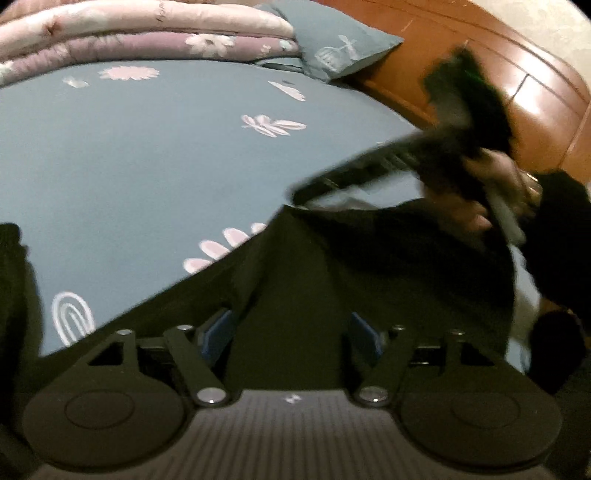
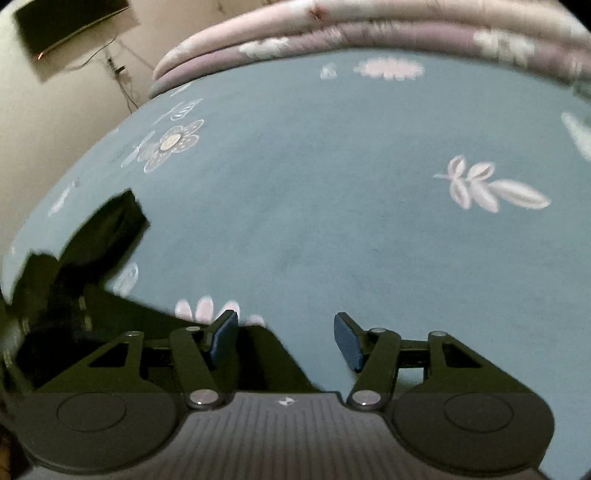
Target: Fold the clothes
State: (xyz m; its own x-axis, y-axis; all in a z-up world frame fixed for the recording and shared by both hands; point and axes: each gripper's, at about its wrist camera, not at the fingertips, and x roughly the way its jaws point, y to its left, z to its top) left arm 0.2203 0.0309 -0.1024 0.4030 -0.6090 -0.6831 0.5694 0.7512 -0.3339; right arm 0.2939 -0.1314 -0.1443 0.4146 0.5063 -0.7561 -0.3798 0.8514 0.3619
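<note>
**Operator:** Nearest to me, the dark garment (image 1: 295, 280) lies on the blue flowered bedsheet (image 1: 147, 155). My left gripper (image 1: 291, 332) sits low over it with its blue pads spread apart; the cloth runs between them, but neither pad presses on it.

**Partner:** And the right one?

**Operator:** My right gripper (image 2: 286, 338) also has its pads (image 2: 347, 343) standing apart. A corner of the dark garment (image 2: 258, 354) lies under the left pad, bare bedsheet (image 2: 332, 184) under the other; nothing is pinched. From the left wrist I see the hand (image 1: 498, 192) holding that right gripper, blurred, tilted downward over the garment's far edge.

**Partner:** Beyond that?

**Operator:** A folded pink and mauve quilt (image 1: 147, 33) at the far side of the bed, a grey-blue pillow (image 1: 332, 44) beside it, and a wooden headboard (image 1: 517, 81). On the other side, a beige wall with a dark screen (image 2: 70, 22) and dangling cables.
</note>
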